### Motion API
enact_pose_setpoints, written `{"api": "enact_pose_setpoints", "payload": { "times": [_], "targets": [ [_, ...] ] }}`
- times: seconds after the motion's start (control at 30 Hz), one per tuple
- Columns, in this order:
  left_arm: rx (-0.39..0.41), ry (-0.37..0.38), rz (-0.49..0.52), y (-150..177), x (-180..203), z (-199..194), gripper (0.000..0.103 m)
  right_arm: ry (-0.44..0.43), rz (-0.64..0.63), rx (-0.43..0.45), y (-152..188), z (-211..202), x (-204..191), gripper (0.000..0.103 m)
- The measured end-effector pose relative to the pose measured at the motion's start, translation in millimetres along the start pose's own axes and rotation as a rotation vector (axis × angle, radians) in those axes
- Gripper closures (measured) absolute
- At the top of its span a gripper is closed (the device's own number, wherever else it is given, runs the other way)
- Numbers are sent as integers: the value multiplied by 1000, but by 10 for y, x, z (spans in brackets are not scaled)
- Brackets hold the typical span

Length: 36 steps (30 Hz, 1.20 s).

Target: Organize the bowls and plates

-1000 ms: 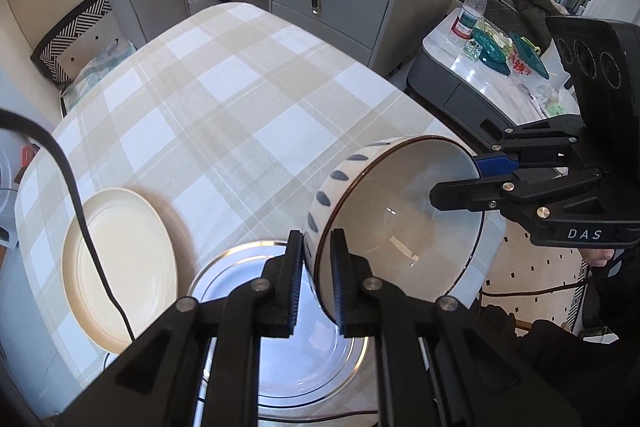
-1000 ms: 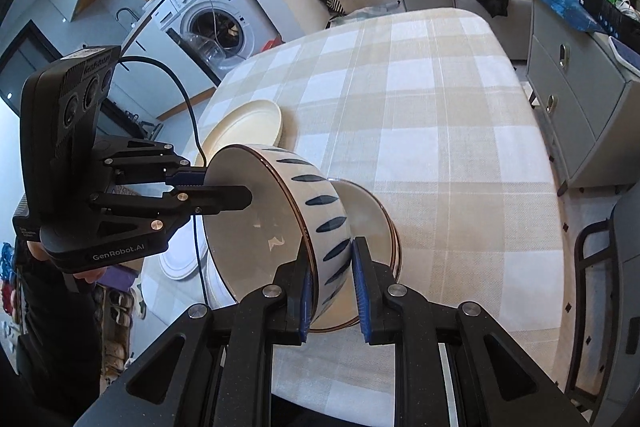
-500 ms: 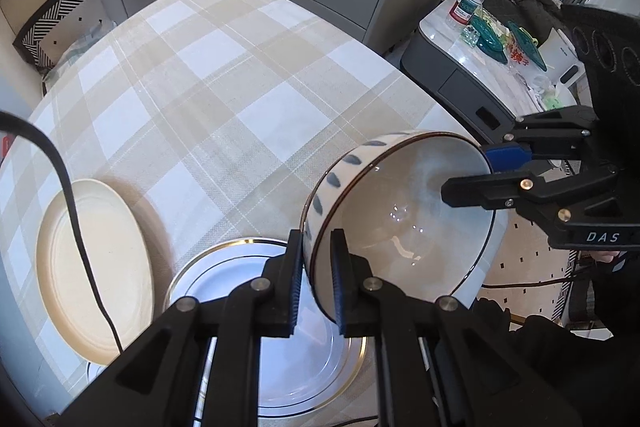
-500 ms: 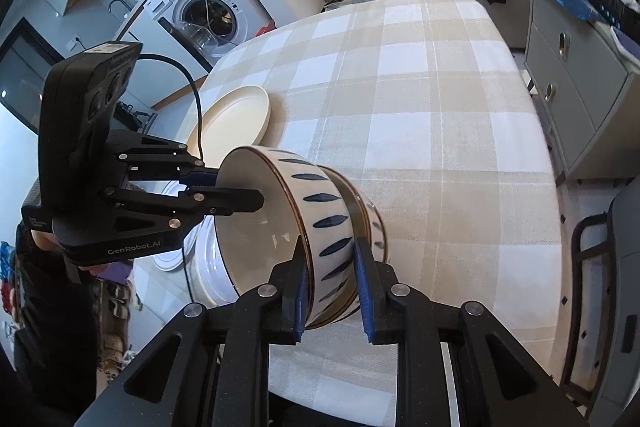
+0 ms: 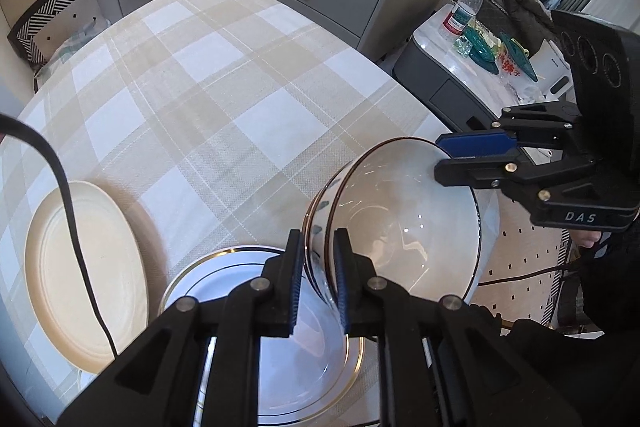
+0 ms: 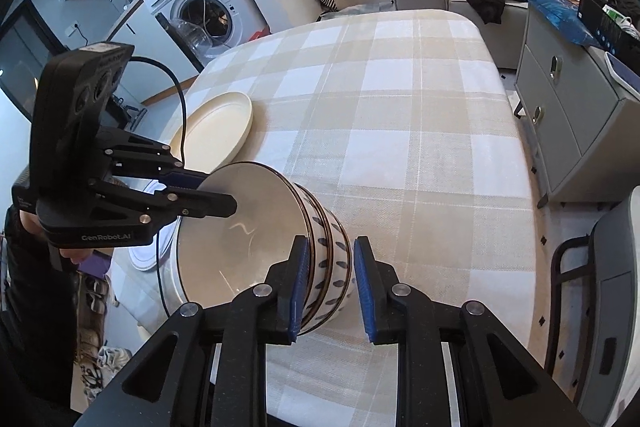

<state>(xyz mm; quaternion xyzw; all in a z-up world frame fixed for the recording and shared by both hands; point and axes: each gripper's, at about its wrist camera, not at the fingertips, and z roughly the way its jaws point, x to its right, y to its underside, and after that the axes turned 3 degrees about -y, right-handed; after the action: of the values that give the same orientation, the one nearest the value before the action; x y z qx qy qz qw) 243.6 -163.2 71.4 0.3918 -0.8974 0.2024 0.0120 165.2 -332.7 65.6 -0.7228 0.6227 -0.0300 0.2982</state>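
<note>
While the left gripper (image 5: 318,277) pinches the patterned bowl's (image 6: 240,239) rim at 6 o'clock, apparently nested in another bowl, the right gripper (image 6: 330,283) straddles it, jaws spread.

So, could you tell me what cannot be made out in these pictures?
- Right wrist view: how many bowls are nested; the right gripper covers their rims.
- Left wrist view: whether the bowls rest on the white plate; the left gripper hides the contact.
- Left wrist view: bottle label, too small.
</note>
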Motion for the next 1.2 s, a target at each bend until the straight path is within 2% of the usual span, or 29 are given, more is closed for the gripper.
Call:
{"api": "enact_pose_setpoints", "payload": {
  "times": [0.1,0.17,0.2,0.23,0.27,0.37,0.43,0.5,0.6,0.67,0.73,0.87,1.03,1.2],
  "targets": [
    [11,-3,2,20,1,-17,86,-5,-5,3,10,31,6,81],
    [23,-22,7,43,8,-40,80,-1,-19,13,25,23,-11,77],
    [31,-23,5,61,3,-59,77,8,-30,24,35,6,-23,71],
    [39,-24,1,84,-1,-85,64,15,-40,38,47,-16,-36,64],
    [56,-31,-2,113,-2,-122,56,20,-53,61,65,-52,-56,60],
    [103,-48,-2,231,10,-253,55,6,-71,111,114,-155,-89,45],
    [140,-82,-9,332,23,-362,55,17,-70,137,146,-211,-106,24],
    [187,-112,-23,441,22,-479,54,20,-70,170,187,-269,-121,16],
    [257,-154,-55,647,24,-659,47,1,-72,205,241,-337,-161,12],
    [312,-192,-82,805,29,-784,24,-10,-82,227,283,-379,-210,10],
    [375,-239,-110,968,29,-913,13,-20,-102,253,334,-428,-285,7],
    [480,-328,-167,1341,80,-1152,4,-64,-137,315,492,-560,-474,3],
    [587,-469,-225,1831,201,-1389,0,-124,-173,371,699,-676,-705,1],
    [665,-528,-313,2328,277,-1618,0,-161,-197,407,906,-759,-925,1]
  ]
}}
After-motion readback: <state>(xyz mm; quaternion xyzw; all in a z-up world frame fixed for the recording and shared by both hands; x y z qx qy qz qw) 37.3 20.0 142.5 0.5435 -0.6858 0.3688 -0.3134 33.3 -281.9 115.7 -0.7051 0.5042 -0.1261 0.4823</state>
